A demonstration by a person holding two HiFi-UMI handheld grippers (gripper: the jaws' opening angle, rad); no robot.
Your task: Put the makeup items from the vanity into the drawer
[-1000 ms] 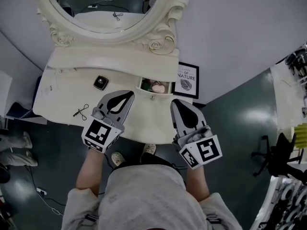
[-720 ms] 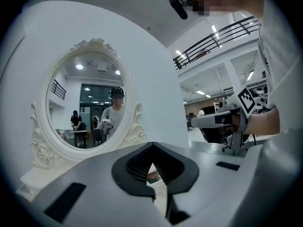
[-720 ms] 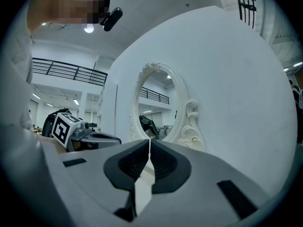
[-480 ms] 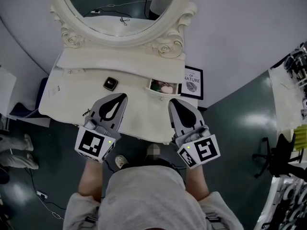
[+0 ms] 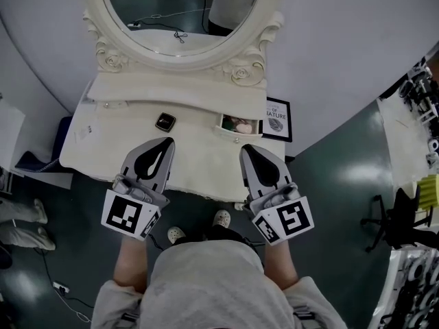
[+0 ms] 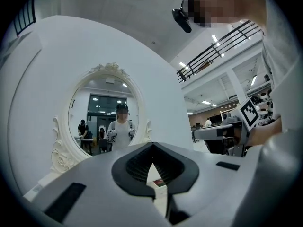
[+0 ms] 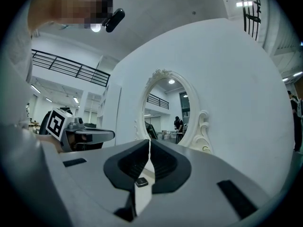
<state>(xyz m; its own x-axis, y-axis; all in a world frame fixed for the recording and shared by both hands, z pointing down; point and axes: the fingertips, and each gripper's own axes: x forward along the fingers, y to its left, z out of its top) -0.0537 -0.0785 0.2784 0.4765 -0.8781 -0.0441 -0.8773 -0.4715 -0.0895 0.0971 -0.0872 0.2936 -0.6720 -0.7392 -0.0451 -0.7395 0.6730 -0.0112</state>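
Note:
A small black compact [image 5: 164, 122] lies on the cream vanity top [image 5: 202, 157], ahead of my left gripper [image 5: 168, 141]. To its right a small drawer [image 5: 240, 124] stands open with pink and pale makeup items inside. My right gripper [image 5: 247, 149] hovers just in front of that drawer. Both grippers are shut and hold nothing. In the left gripper view the closed tips [image 6: 152, 144] point at the drawer [image 6: 159, 181]. The right gripper view shows the closed tips [image 7: 149, 141] with the compact [image 7: 141, 182] below them.
An oval mirror [image 5: 182, 12] in an ornate frame rises behind a raised shelf [image 5: 171, 88]. A framed print [image 5: 276, 119] leans against the wall right of the vanity. An office chair [image 5: 391, 225] stands far right. The person's feet [image 5: 221, 218] show under the vanity's front edge.
Both grippers have drawn back toward the vanity's front edge. The left one has moved left and now covers the eyelash curler that lay there. Both stayed shut.

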